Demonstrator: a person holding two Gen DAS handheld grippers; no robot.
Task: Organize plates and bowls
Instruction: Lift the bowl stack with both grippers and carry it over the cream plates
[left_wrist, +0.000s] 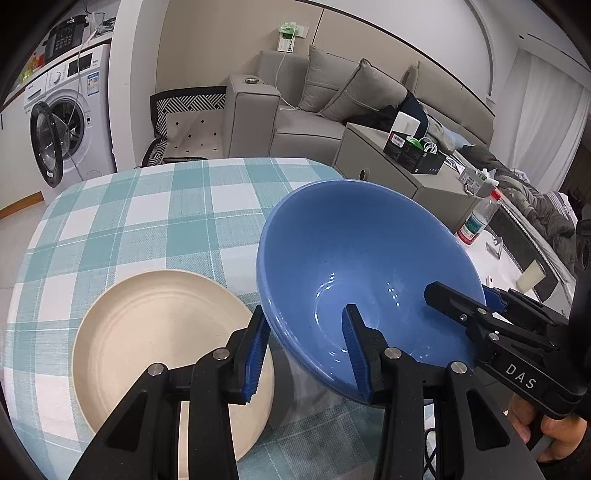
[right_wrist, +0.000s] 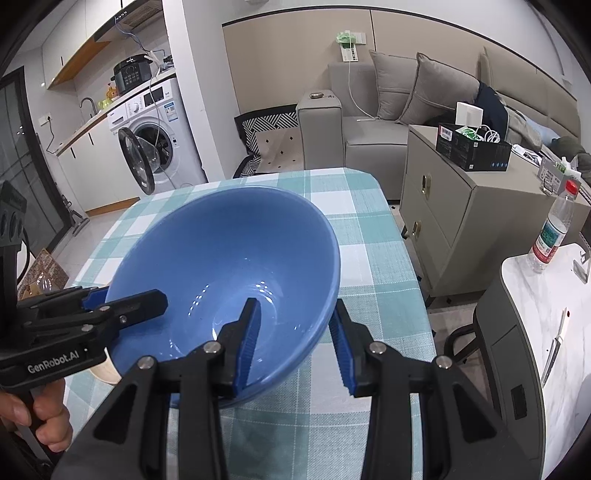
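- The left gripper (left_wrist: 308, 341) fills the bottom centre of the left wrist view, jaws partly closed across the near left rim of the blue bowl (left_wrist: 365, 266): one blue pad sits inside the bowl, the other outside its wall, pinching it.
- The right gripper (right_wrist: 295, 341) grips the opposite side the same way in the lower centre of the right wrist view, one pad inside the bowl, one outside on the right.
- Both grippers slope downward toward the table; each appears in the other's view coming in from the side, with a person's hand (left_wrist: 546, 432) on its handle at the bottom corner, cut off by the frame edge.
- The bowl hangs between the two grippers above the checked tablecloth (left_wrist: 147, 221), clear of the cloth, its mouth tilted toward the cameras and its base hidden behind its own wall.
- A second rim line just under the bowl's edge in the left view may be another bowl nested below; I cannot tell.
- A beige plate (left_wrist: 162, 339) lies flat on the cloth at lower left of the left view, partly hidden by the gripper's fingers; only a sliver shows in the right view.
- A water bottle (right_wrist: 552, 229) stands upright on a white counter at the right edge.
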